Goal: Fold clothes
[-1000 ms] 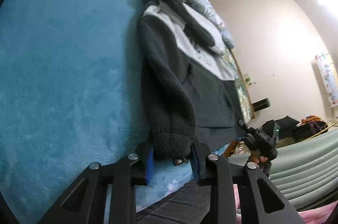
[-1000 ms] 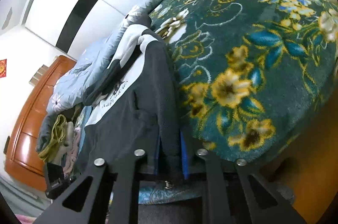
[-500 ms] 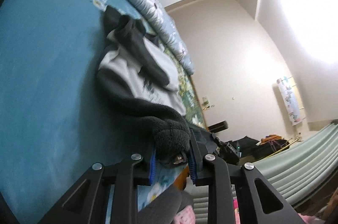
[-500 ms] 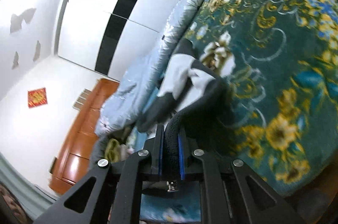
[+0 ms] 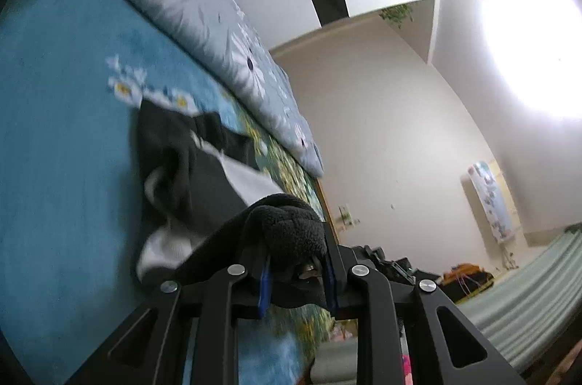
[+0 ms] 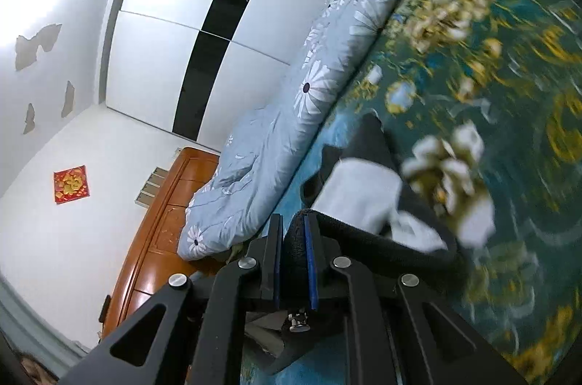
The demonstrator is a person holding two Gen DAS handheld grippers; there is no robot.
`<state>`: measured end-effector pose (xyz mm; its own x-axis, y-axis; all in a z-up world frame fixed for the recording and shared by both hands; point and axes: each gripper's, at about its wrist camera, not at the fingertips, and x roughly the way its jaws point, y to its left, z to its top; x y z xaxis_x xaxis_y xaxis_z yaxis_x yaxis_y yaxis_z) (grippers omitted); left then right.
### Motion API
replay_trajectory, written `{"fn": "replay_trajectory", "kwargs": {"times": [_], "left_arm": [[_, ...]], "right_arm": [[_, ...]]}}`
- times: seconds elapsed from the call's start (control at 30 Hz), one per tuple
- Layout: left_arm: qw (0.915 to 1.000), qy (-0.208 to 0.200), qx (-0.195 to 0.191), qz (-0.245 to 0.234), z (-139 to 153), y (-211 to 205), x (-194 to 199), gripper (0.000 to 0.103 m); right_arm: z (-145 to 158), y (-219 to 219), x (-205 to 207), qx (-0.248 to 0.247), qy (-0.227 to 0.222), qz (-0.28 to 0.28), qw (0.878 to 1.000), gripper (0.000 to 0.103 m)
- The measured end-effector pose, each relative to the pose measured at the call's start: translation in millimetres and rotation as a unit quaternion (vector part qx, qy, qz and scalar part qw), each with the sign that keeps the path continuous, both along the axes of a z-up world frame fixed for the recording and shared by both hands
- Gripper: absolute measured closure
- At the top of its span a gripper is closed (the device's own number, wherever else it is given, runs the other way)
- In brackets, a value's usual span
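Both tongs clamped on the fleece jacket [image 5: 203, 181] hem, left tongs [image 5: 296, 272] and right tongs [image 6: 293, 261] lifting it over the bed [image 5: 54, 137] toward the collar; next, lay it flat.

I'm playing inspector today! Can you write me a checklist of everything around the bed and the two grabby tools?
Surface: blue blanket and floral blanket on the bed.
Job's things: black-and-white fleece jacket, bunched, one end lifted.
Clutter: rolled grey-blue duvet along the bed's far side.
Grippers: left tool shut on fluffy black jacket fabric; right tool shut on a jacket edge.
Cables: nothing seen.
Surroundings: white-and-black wardrobe, wooden drawers, red wall decoration.
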<state>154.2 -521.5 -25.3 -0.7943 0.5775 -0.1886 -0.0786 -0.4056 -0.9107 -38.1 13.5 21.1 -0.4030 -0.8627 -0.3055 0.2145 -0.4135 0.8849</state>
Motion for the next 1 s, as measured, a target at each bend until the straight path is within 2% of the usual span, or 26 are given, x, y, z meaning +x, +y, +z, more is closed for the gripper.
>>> {"fn": "replay_trajectory", "kwargs": {"times": [0.1,0.17,0.23,0.3,0.43,0.57,0.63,0.67,0.7,0.73,0.77,0.83,1.0], "left_arm": [[0.9993,-0.023,0.0,0.03,-0.7,-19.4,-38.6,0.079],[0.9982,-0.045,0.014,0.037,-10.0,-30.5,-66.9,0.079],[0.9963,-0.072,0.011,0.045,-23.5,-34.4,-94.7,0.079],[0.9936,-0.102,0.006,0.048,-39.3,-36.3,-122.3,0.079],[0.9883,-0.146,0.009,0.044,-68.3,-41.0,-157.4,0.079],[0.9877,-0.152,0.014,0.034,-73.4,-41.5,-158.4,0.073],[0.9895,-0.141,-0.007,0.031,-67.0,-38.6,-150.7,0.05],[0.99,-0.135,-0.027,0.031,-62.1,-36.3,-145.6,0.045],[0.9888,-0.134,-0.058,0.032,-56.8,-33.5,-140.2,0.038],[0.9864,-0.135,-0.086,0.034,-52.4,-31.3,-135.2,0.035],[0.9835,-0.136,-0.114,0.038,-49.0,-29.0,-130.2,0.034],[0.98,-0.133,-0.143,0.039,-48.0,-27.0,-123.5,0.029],[0.9776,-0.151,-0.147,0.012,-65.5,-20.5,-131.4,0.029]], "right_arm": [[10.6,-13.8,-41.5,0.017,-0.002,-0.012,1.0,0.095],[12.4,-17.5,-71.3,0.014,-0.009,-0.027,1.0,0.095],[4.5,-20.2,-101.6,0.011,-0.029,-0.041,0.999,0.095],[-9.9,-26.9,-123.9,0.031,-0.045,-0.051,0.997,0.095],[-43.0,-50.0,-139.9,0.096,-0.058,-0.017,0.994,0.095],[-65.9,-64.6,-140.2,0.157,-0.055,0.021,0.986,0.094],[-73.9,-70.5,-140.9,0.179,-0.055,0.038,0.982,0.093],[-75.2,-73.4,-141.8,0.188,-0.049,0.043,0.98,0.09],[-75.8,-76.8,-143.4,0.198,-0.044,0.047,0.978,0.079],[-75.5,-79.4,-144.7,0.202,-0.041,0.049,0.977,0.065],[-75.4,-82.4,-146.4,0.201,-0.039,0.052,0.977,0.061],[-74.7,-89.3,-149.8,0.191,-0.036,0.061,0.979,0.059],[-72.2,-114.2,-154.7,0.204,-0.03,0.077,0.975,0.059]]}}
